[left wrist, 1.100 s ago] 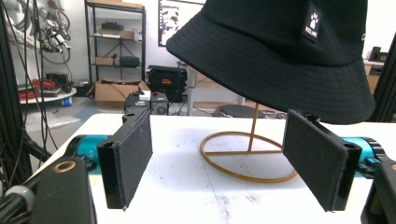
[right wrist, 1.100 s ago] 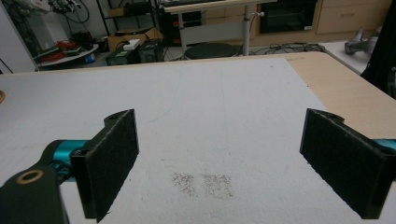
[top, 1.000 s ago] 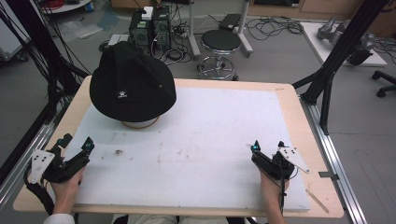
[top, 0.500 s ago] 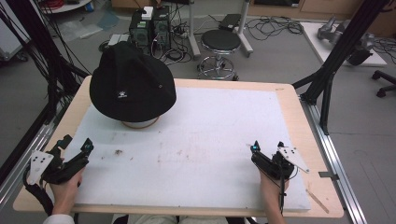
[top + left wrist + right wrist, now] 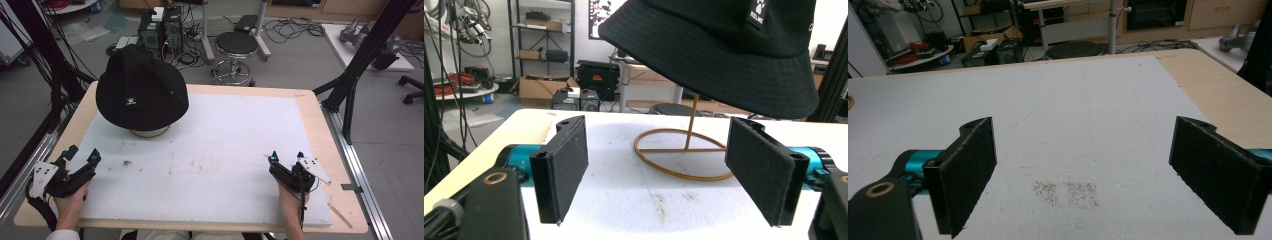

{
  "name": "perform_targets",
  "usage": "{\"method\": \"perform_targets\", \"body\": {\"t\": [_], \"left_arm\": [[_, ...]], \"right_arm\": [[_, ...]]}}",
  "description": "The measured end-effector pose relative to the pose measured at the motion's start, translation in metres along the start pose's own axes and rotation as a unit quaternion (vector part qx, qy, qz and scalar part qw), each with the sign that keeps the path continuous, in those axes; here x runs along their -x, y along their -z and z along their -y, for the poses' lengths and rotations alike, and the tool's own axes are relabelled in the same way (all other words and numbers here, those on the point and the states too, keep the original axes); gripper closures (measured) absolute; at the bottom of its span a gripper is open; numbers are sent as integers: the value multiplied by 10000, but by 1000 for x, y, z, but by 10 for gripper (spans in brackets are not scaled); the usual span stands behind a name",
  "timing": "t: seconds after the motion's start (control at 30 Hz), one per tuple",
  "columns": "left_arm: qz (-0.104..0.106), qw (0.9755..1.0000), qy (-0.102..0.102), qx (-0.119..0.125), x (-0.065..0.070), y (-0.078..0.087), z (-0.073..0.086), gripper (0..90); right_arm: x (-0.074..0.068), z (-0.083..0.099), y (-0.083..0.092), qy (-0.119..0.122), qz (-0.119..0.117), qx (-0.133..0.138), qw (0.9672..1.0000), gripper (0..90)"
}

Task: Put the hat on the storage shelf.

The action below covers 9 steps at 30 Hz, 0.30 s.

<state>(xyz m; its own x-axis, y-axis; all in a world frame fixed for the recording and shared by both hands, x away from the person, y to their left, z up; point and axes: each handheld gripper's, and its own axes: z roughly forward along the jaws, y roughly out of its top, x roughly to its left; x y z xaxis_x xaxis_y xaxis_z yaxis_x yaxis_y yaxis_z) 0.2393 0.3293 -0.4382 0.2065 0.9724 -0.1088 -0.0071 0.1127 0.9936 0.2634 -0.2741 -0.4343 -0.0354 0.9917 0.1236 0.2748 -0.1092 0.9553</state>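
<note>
From above, your left hand-held gripper (image 5: 80, 159) and right hand-held gripper (image 5: 286, 160) rest released near the tabletop (image 5: 310, 107) front edge; the black bucket hat (image 5: 141, 90) sits far-left.

Left gripper view: approach its brim slowly; it hangs on a thin wire stand (image 5: 683, 150).

Right gripper view: jaws spread, nothing held.
</note>
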Motion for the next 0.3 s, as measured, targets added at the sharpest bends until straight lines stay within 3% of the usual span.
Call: {"method": "perform_targets", "body": {"t": [0.3], "left_arm": [[6,10000,3,-20,0,-1,1,253]], "right_arm": [[1,0,-1,-14,-1,-28,10000,107]]}}
